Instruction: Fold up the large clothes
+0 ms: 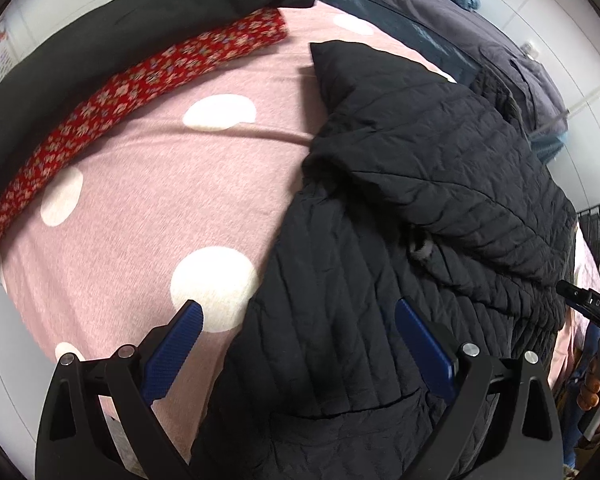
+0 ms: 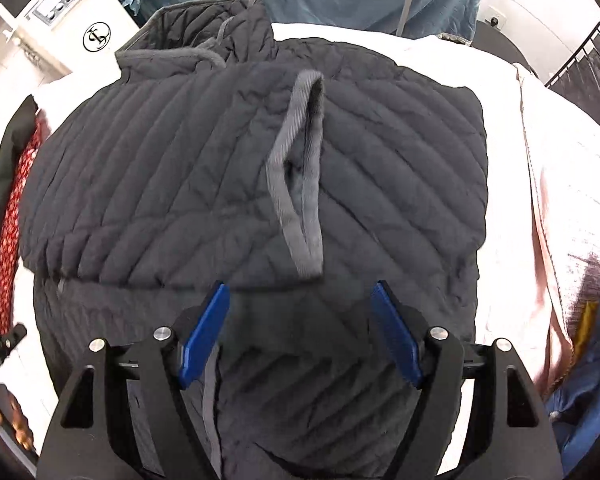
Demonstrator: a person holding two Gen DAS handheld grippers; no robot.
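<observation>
Meanwhile both grippers, left gripper point(image 1: 298, 312) and right gripper point(image 2: 300, 294), hover with jaws spread, empty, over the quilted black jacket point(image 2: 220, 160) on the pink bedspread point(image 1: 140, 200).

Quilted jacket point(image 2: 204, 168), matt stitched cloth, ribbed grey cuff point(image 2: 296, 168); pink sheet point(image 1: 140, 200) looks soft, brushed perhaps; tool pads point(image 1: 176, 352) ridged blue plastic.

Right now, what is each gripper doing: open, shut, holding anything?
Left gripper: open, empty, over the black quilted jacket edge and pink polka-dot sheet.
Right gripper: open, empty, above the jacket.
</observation>
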